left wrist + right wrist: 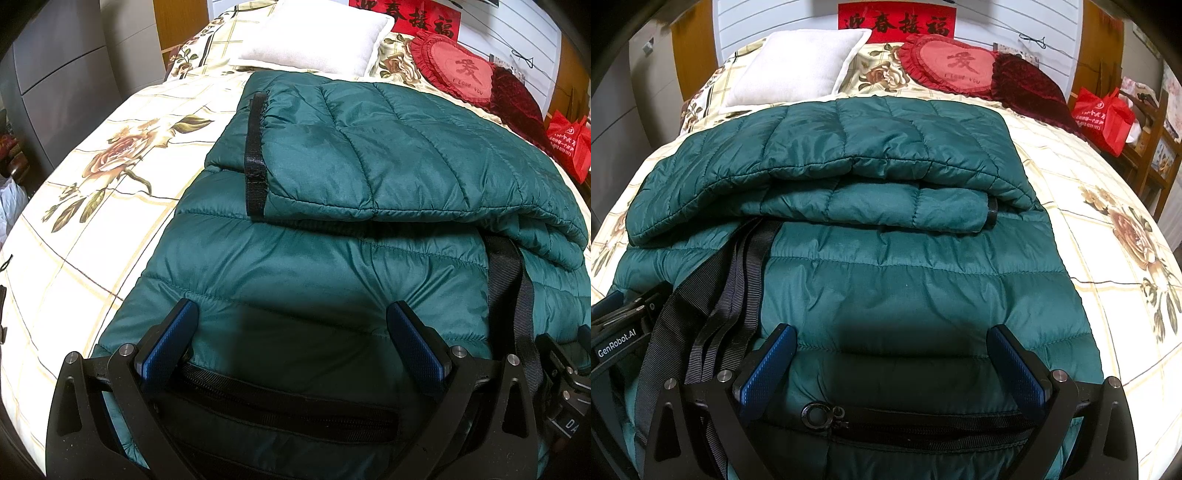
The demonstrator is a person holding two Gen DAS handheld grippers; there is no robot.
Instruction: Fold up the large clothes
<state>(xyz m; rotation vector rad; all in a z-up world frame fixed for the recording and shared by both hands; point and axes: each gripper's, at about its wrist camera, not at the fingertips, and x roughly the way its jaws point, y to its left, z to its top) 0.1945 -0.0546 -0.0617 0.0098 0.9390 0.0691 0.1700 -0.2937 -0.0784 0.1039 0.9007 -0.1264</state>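
Grippers, left [291, 332] and right [894, 358], gape over green jacket [332, 258].

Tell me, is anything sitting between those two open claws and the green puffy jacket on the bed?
Nothing visible. The left gripper and the right gripper both stand open right over the near hem of the green jacket. Only the jacket's own black zipper strip runs between them, toward the folded sleeves.
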